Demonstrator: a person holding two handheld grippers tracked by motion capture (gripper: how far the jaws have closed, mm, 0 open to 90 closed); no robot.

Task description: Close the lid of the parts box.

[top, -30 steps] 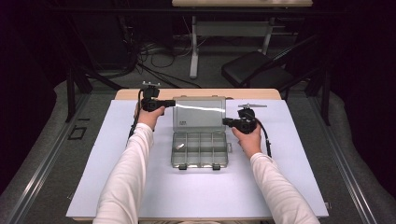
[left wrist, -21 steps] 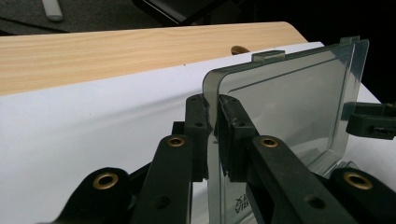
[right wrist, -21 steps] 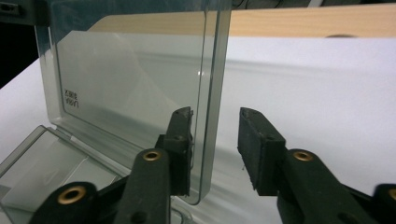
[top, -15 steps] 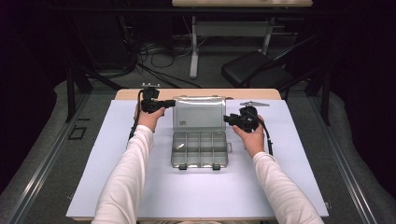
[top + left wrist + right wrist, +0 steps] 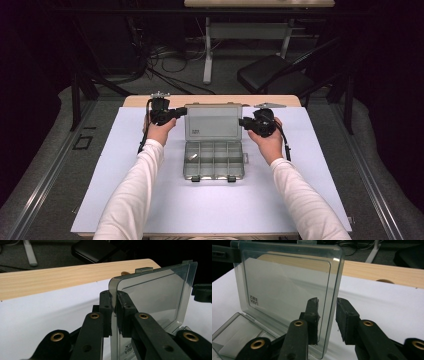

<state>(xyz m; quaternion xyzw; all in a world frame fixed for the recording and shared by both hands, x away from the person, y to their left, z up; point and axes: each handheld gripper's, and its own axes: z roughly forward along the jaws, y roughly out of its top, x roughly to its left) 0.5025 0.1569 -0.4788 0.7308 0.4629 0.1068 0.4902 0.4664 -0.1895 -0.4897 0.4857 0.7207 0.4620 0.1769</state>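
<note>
A clear plastic compartment box [image 5: 214, 159] lies open mid-mat, its lid [image 5: 212, 121] standing upright at the back. My left gripper [image 5: 184, 112] is shut on the lid's left edge; in the left gripper view its jaws [image 5: 113, 293] pinch the lid [image 5: 155, 295] flat between the pads. My right gripper [image 5: 242, 122] is at the lid's right edge. In the right gripper view my right gripper [image 5: 328, 307] is open and straddles the lid's edge [image 5: 287, 285], with a gap beside the right pad [image 5: 344, 315]. A small pale piece [image 5: 192, 157] lies in one left compartment.
The white mat [image 5: 150, 200] covers a wooden table [image 5: 140, 101] whose far edge shows behind the box. A black chair [image 5: 272, 75], cables and a table base stand on the floor beyond. Mat lies free to either side and in front of the box.
The right hand has shifted slightly up the table along the lid's right edge. The left gripper and the upright lid have hardly moved.
</note>
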